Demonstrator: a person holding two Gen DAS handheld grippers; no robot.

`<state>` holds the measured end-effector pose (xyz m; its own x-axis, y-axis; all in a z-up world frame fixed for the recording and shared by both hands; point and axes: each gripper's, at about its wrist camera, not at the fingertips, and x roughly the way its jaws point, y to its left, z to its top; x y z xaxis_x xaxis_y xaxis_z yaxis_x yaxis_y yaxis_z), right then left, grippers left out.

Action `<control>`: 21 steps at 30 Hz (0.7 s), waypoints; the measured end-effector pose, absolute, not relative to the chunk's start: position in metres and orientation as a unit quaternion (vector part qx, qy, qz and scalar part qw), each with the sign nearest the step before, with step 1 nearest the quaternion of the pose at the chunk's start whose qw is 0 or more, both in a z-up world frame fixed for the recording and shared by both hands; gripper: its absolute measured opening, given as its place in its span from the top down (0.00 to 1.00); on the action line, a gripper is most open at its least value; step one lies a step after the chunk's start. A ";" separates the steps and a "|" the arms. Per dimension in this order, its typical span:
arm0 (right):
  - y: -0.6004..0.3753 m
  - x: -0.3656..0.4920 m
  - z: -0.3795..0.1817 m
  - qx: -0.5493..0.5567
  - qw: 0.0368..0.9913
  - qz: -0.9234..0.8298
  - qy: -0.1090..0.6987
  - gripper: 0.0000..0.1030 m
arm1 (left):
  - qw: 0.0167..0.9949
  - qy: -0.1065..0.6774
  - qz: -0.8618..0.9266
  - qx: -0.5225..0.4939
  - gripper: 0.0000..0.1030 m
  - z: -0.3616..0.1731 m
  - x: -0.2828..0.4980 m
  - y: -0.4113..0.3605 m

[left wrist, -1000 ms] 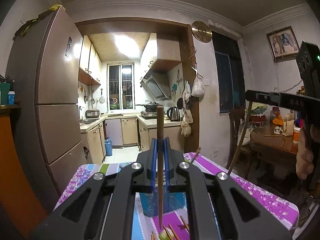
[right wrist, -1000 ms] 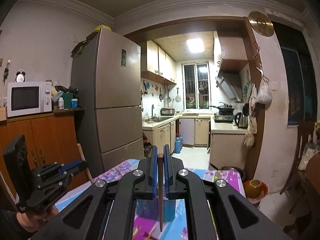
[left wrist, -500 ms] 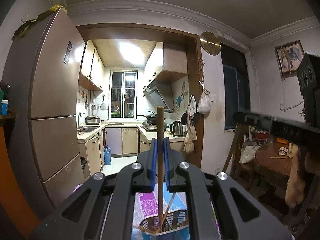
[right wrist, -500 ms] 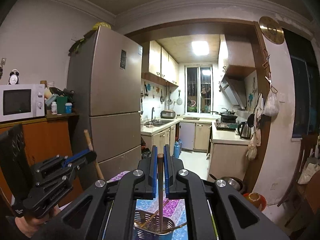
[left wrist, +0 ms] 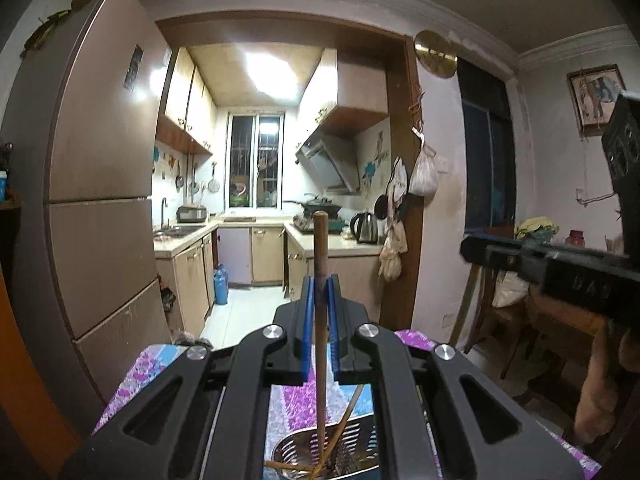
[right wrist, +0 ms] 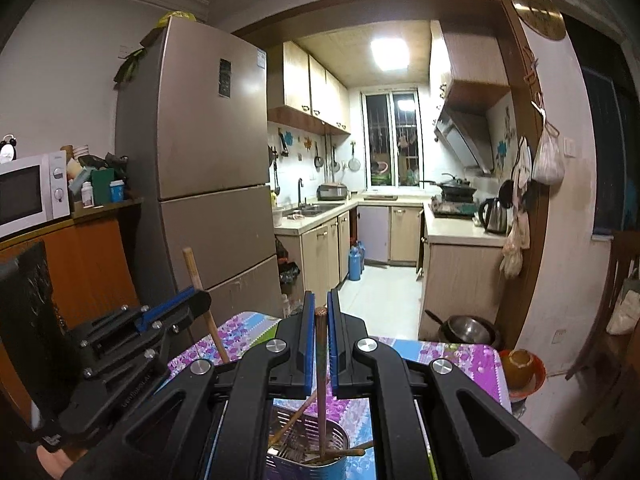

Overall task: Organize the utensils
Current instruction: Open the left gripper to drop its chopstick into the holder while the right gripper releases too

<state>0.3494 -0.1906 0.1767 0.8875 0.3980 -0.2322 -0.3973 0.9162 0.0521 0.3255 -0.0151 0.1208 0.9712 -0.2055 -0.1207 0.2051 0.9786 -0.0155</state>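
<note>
1. The metal utensil holder (right wrist: 306, 454), a perforated cylinder with a blue band round its lower wall, stands on the floral tablecloth (right wrist: 448, 364); everything below is placed against it.
2. The left gripper (left wrist: 320, 292) hangs directly above the holder (left wrist: 352, 446), its blue pads (left wrist: 306, 320) drawn narrow and pinching a wooden chopstick (left wrist: 320, 264).
3. That chopstick stands nearly upright; its lower end dips inside the holder's rim, and its top sticks up well above the pads.
4. In the right wrist view the left gripper (right wrist: 192, 300) shows up and to the left of the holder, with its chopstick (right wrist: 202, 300) slanting down towards it.
5. The right gripper (right wrist: 318, 320) is also above the holder, its jaws narrow around a second, darker chopstick (right wrist: 320, 380).
6. This second chopstick is upright, its tip down among the sticks in the holder; whether the pads truly press it or only flank it is hard to tell at this angle.
7. Several other chopsticks (right wrist: 294, 420) lie slanted inside the holder, leaning against its wall.
8. Beyond the holder, past the far edge of the table, a tall fridge (right wrist: 200, 160) stands to the left and a kitchen opens behind.
</note>
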 end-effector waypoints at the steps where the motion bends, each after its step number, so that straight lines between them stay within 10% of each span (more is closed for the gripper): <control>1: -0.190 0.352 0.174 0.003 0.971 0.204 0.122 0.93 | 0.993 0.066 -0.102 -0.001 0.95 0.117 0.329 -0.015; 15: -0.181 0.374 0.151 0.003 0.967 0.207 0.147 0.93 | 0.991 0.101 -0.090 0.000 0.94 0.098 0.352 -0.009; 21: -0.180 0.373 0.151 0.005 0.969 0.203 0.143 0.93 | 0.991 0.099 -0.088 -0.004 0.72 0.102 0.353 -0.005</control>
<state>0.3734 -0.1803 0.1508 0.8771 0.3939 -0.2748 -0.3908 0.9179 0.0685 0.3535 -0.0049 0.1018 0.9649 -0.1757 -0.1951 0.1741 0.9844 -0.0252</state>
